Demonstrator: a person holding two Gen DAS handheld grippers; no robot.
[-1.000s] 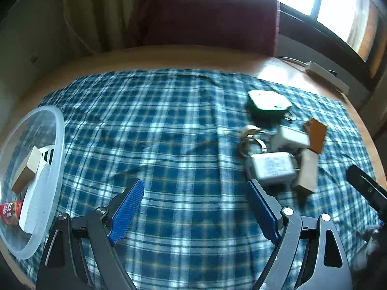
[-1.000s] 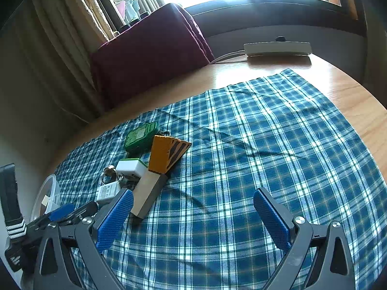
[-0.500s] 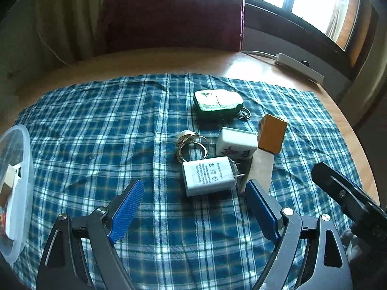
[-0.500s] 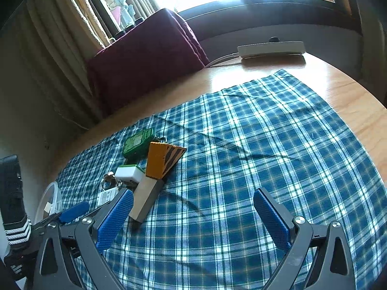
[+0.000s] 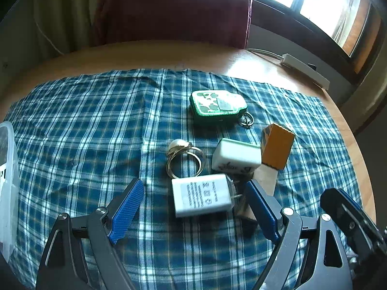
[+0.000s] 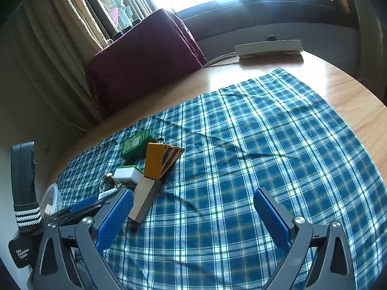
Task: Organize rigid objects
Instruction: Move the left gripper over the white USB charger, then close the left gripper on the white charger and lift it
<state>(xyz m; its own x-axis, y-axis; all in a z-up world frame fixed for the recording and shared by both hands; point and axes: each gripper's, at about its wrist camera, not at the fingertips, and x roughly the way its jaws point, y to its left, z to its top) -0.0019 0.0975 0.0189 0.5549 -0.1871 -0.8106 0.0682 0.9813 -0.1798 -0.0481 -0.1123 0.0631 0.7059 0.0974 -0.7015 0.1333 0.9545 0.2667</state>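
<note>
While both grippers are held wide open and empty, the left gripper [image 5: 196, 205] is framed around the white charger [image 5: 202, 195] on the plaid cloth [image 5: 96, 130]. Light, rigid and smooth, it is judged best pinched across its flat sides, clear of the small prongs [image 5: 235, 192].

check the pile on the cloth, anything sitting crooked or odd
The orange block sits tilted, propped on the end of the pale wood block rather than flat on the cloth. Everything else lies flat and looks intact.
</note>
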